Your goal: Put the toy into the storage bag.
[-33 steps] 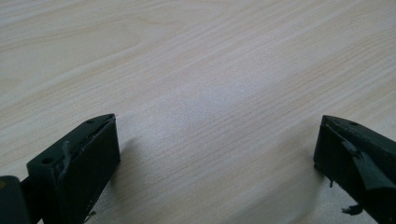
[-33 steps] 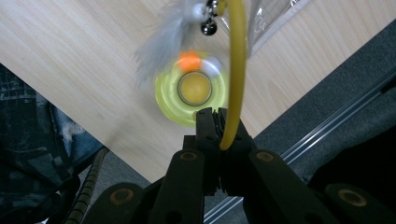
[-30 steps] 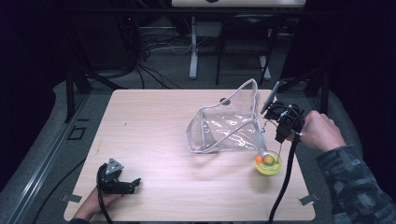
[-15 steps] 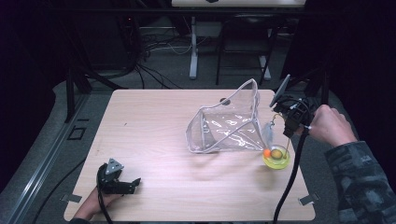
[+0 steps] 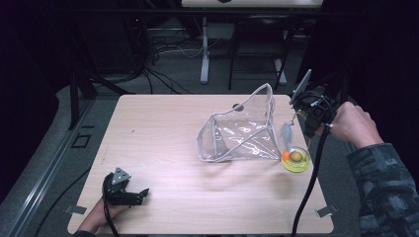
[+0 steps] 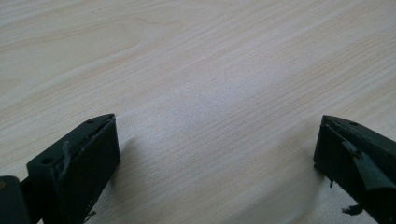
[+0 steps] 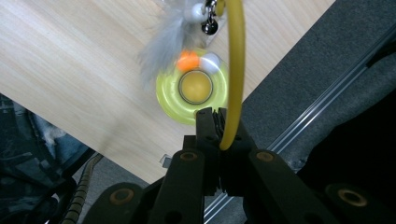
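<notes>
At the near left corner of the wooden table (image 5: pixel 163 138), the left gripper (image 5: pixel 133 196) lies low on the surface close to the near edge, with the person's left hand (image 5: pixel 101 217) coming up from below that edge to hold it. In the left gripper view its two black jaws stand wide apart with only bare wood grain between them. The whole left half and the near middle of the tabletop are open room, running from that gripper out to the far left corner.

Toward the right of the middle sits a clear plastic bag (image 5: pixel 242 131), standing open with its mouth held up and its far corner raised into a peak; its near wall rests on the wood. Just right of it, near the right edge, lies a yellow-green ring toy (image 5: pixel 296 159) with a yellowish ball in its centre and an orange bit at its left rim. It is close beside the bag's near right corner, whether touching cannot be told. Little table is left between the toy and the right edge.

Above and just beyond the toy, the right gripper (image 7: pixel 219 122) is held off the table over the right edge by the right hand (image 5: pixel 353 124), the camouflage sleeve (image 5: pixel 388 190) reaching in from the near right. Its jaws are closed together on a yellow cord (image 7: pixel 233 70), which arcs upward, with a grey feather (image 7: pixel 163 44) and small bell (image 7: pixel 208 25) dangling above the toy
</notes>
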